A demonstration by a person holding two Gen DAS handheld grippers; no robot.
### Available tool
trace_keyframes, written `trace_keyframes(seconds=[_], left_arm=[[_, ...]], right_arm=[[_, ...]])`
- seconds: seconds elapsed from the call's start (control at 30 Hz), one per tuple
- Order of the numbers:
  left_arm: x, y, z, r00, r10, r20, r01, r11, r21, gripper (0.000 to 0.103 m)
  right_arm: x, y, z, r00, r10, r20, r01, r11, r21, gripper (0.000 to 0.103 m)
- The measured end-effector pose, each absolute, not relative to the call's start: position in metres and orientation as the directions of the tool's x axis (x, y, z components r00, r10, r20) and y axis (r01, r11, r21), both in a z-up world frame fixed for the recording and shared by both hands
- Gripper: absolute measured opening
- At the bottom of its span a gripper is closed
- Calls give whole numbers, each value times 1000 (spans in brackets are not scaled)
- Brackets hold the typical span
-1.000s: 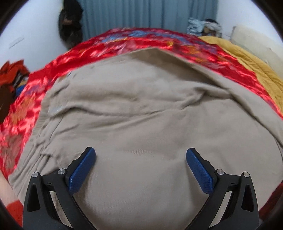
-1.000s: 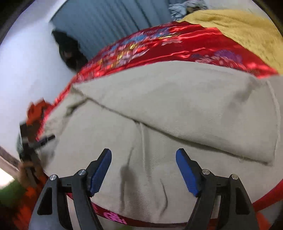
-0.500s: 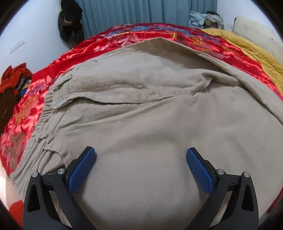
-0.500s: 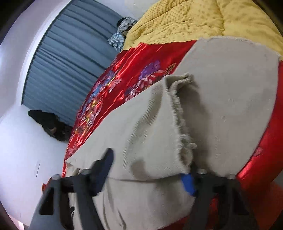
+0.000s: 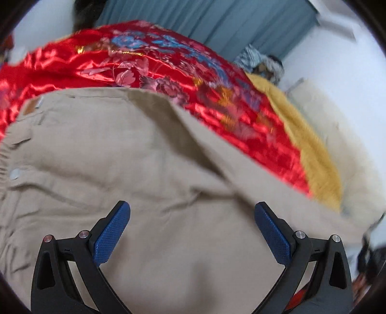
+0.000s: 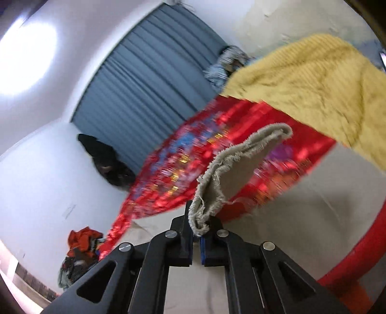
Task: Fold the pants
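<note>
- While the left wrist view is kinda smeared, you can tell the left gripper (image 5: 192,227) has its blue-padded fingers (image 5: 111,235) spread wide with nothing pinched, hovering over the beige pants (image 5: 135,169).
- Pants fabric fills everything between and past both fingers, lying on the bed. Waistband end with a snap button (image 5: 15,174) sits off beyond the left finger, and a small tan label (image 5: 32,106) is further out at the far left corner.
- One pant leg runs off diagonally past the right finger toward the frame edge.
- Beyond the pants is the shiny red floral bedspread (image 5: 149,62), then a mustard-yellow blanket (image 5: 311,149) and a cream cushion (image 5: 337,135) out to the right. Grey-blue curtain (image 5: 217,21) at the back.
- Right wrist view: the right gripper (image 6: 196,241) just finished closing, and its fingers are clamped tight on the frayed hem (image 6: 217,183) of a pant leg. The raw edge sticks up out of the jaws and flops forward, lifted clear of the bedspread.
- Rest of the pants lies flat below and to the right of the fingers.
- Ahead of the fingers: red bedspread, yellow blanket top right, curtain behind.
- Off left there's a dark garment (image 6: 106,161) hanging against the wall and a pile of red clothes (image 6: 79,251) on the floor.
</note>
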State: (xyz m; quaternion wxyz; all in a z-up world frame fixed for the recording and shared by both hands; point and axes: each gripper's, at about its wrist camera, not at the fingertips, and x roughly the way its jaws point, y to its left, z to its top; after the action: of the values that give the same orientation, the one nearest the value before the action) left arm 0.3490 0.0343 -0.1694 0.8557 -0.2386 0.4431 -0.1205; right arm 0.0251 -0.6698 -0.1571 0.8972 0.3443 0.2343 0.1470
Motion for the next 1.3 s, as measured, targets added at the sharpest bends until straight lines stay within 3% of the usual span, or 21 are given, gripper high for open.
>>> trace_keyframes(seconds=[0.2,0.37,0.53,0.6,0.63,0.8,0.93,1.03,1.13,1.23,1.3], left_arm=[[394,50,-155,615,-453,-645,-56,791,-609,102],[419,50,-174,558,-424,-713,-124,807,-577,102],[436,55,-179,541,-449,-711,-133,789,-600,99],[439,56,-181,531,-455,-714,-134,788,-602,57],[440,56,-185,514,-447,-733,-146,796,-588,1],[419,67,-192,518,-463,-719,-170,768,-617,1],[397,86,-152,604,-475,-640,-126,736,-665,0],[366,98,-101,705,-459,-540,-50,728,-684,0],[298,98,-54,783,-397,-479,41,802,-597,0],[228,76,-75,737,-367,-568,51,868,-494,1],[197,47,-128,615,-365,-699,54,904,-424,1]], right_arm=[[-6,-668,-113,853,450,-265,-194,744,639,3],[-22,-676,-101,847,468,-253,-215,736,642,3],[-42,-691,-84,841,494,-221,-251,717,650,3],[-48,-697,-80,828,515,-220,-268,710,652,3],[-47,-699,-81,825,519,-225,-269,709,652,3],[-16,-720,-107,800,492,-343,-179,742,647,3],[26,-730,-113,785,484,-388,-153,758,635,3],[59,-732,-82,804,490,-337,-217,769,601,3],[78,-737,-37,822,519,-236,-327,768,551,3],[84,-750,-36,809,517,-280,-331,794,510,3],[87,-768,-71,775,495,-393,-266,820,507,3]])
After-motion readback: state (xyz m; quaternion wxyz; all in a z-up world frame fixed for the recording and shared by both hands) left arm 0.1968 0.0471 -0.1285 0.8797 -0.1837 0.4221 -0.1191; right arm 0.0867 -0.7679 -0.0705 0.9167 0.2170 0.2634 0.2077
